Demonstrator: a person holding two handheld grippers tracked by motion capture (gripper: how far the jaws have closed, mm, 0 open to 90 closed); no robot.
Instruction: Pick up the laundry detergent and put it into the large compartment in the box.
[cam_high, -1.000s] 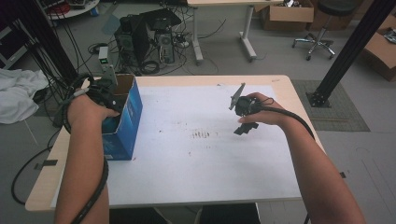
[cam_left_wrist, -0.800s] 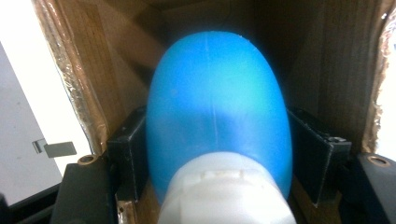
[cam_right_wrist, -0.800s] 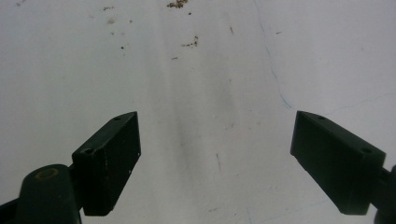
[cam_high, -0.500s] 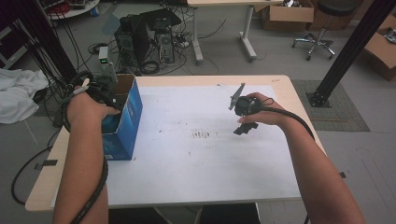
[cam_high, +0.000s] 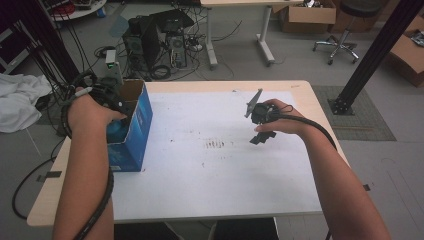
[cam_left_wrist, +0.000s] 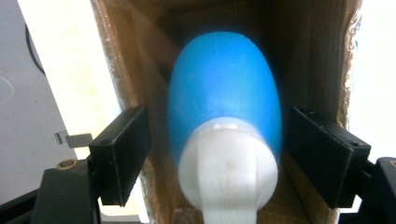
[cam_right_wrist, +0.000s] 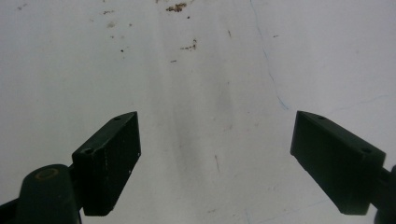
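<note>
A blue bottle (cam_left_wrist: 224, 93) with a white cap (cam_left_wrist: 229, 172) lies inside a cardboard box (cam_left_wrist: 135, 51), blue on its outside (cam_high: 134, 132), at the table's left edge. My left gripper (cam_left_wrist: 217, 135) reaches into the box, open, one jaw on each side of the bottle; a gap shows on the left and a narrow one on the right. In the high view the left gripper (cam_high: 107, 102) sits over the box's open top. My right gripper (cam_high: 261, 131) hovers over the white sheet at the table's right of centre, open with nothing between its fingers (cam_right_wrist: 109, 154).
A white sheet (cam_high: 210, 165) with faint dark smudges (cam_high: 216, 144) covers most of the wooden table (cam_high: 50, 200). Computer towers and cables (cam_high: 155, 45) stand on the floor behind the table. A black post (cam_high: 370, 55) rises at the right.
</note>
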